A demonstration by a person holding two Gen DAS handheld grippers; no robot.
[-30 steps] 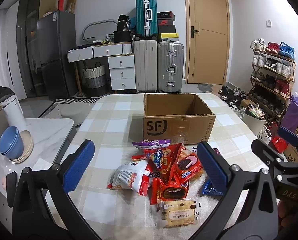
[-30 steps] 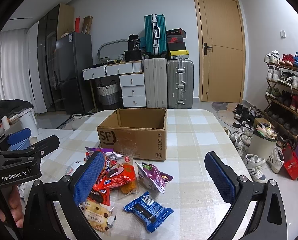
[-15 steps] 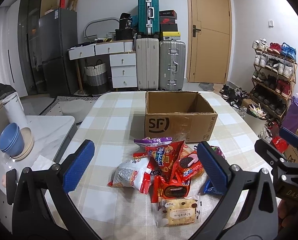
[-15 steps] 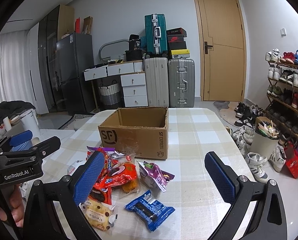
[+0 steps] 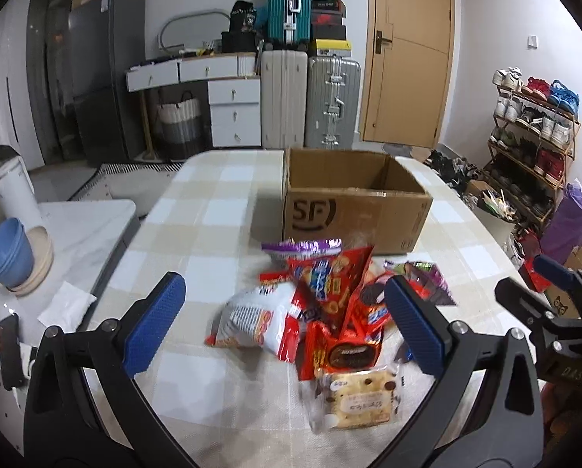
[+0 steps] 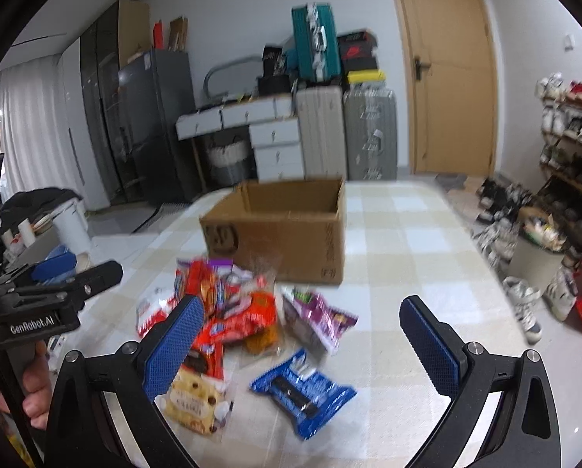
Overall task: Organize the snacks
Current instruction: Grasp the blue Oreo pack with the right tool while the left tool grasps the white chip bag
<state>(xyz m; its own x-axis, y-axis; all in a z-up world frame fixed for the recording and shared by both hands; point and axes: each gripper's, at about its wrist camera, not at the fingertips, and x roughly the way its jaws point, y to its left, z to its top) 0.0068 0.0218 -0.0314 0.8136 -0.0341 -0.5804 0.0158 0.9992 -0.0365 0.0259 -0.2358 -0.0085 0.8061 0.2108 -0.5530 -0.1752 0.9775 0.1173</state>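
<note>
Brown box [image 5: 353,210]; beige-white checked tablecloth [image 5: 213,210]; blue packet [image 6: 302,388].

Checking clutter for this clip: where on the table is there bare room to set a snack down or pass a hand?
Bare checked cloth lies left of the cardboard box and snack pile, toward the table edge, and right of the box and the blue packet. It is crowded in front of the box, where the packets overlap close to its front wall. Both grippers hang open over the near edge.

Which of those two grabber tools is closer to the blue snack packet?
Right. The blue snack packet lies between the right gripper's open jaws; the left gripper hovers over the pile's other side.
</note>
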